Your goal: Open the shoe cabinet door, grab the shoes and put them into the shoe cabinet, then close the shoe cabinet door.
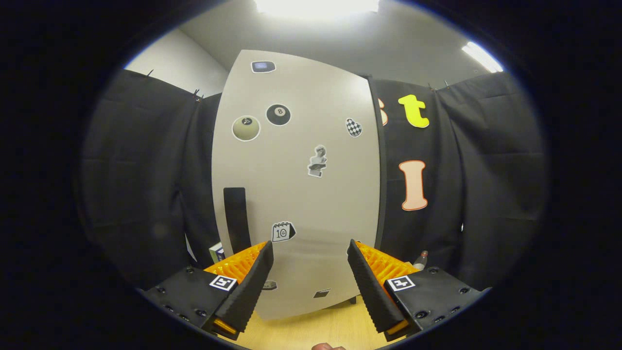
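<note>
Shoe cabinet door [301,160] shut, upright just ahead of gripper [310,265]; jaws spread, empty. Judged rigid, light, slick panel; take hold at dark vertical handle [236,218] near its edge.

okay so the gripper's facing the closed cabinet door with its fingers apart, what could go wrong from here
1. The dark handle strip sits beyond the one finger, off the gripper's centre line. Going straight ahead, the open fingers would likely meet the flat cabinet door, not the handle.
2. The strip looks flat and narrow, so a grip on it may slip when pulling.
3. A small box stands by the door's handle side, and a bottle at the other side; the swinging door or gripper might knock either.
</note>
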Action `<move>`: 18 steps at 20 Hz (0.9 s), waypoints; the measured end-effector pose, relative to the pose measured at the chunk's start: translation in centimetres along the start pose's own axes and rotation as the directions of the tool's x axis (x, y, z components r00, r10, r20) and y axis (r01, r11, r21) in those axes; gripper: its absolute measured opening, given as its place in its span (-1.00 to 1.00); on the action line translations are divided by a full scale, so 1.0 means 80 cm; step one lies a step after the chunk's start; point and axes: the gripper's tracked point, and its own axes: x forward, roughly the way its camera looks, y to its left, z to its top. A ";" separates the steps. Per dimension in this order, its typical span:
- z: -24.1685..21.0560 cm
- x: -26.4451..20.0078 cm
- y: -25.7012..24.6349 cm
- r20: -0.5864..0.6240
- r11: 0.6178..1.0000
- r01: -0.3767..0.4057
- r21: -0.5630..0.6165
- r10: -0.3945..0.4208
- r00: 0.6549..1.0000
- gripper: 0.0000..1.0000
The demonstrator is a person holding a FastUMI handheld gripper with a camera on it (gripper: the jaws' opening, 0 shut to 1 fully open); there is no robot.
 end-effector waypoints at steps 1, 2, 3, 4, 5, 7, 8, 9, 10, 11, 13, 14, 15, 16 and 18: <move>0.000 -0.007 -0.010 0.010 1.000 0.019 -0.006 -0.019 1.000 0.93; -0.001 -0.014 -0.020 0.019 0.999 0.040 -0.015 -0.040 0.999 0.93; 0.000 -0.021 -0.030 0.028 0.998 0.058 -0.021 -0.057 0.998 0.93; 0.000 -0.025 -0.035 0.030 0.997 0.076 -0.022 -0.075 0.997 0.93; -0.001 -0.032 -0.042 0.028 0.996 0.090 -0.020 -0.089 0.996 0.93; -0.004 -0.041 -0.049 0.025 0.993 0.113 -0.016 -0.113 0.993 0.93; -0.007 -0.043 -0.051 0.025 0.992 0.124 -0.018 -0.123 0.992 0.93; -0.010 -0.046 -0.053 0.020 0.991 0.131 -0.025 -0.131 0.991 0.93; -0.014 -0.046 -0.055 0.013 0.990 0.137 -0.036 -0.137 0.991 0.93; -0.016 -0.046 -0.055 0.005 0.989 0.139 -0.046 -0.139 0.990 0.93; -0.021 -0.044 -0.049 -0.009 0.989 0.133 -0.063 -0.134 0.991 0.93; -0.022 -0.042 -0.045 -0.016 0.990 0.126 -0.068 -0.128 0.992 0.93; -0.023 -0.041 -0.041 -0.022 0.990 0.121 -0.070 -0.123 0.992 0.93; -0.026 -0.039 -0.035 -0.029 0.991 0.113 -0.070 -0.115 0.993 0.93; -0.030 -0.037 -0.020 -0.036 0.994 0.087 -0.066 -0.090 0.995 0.93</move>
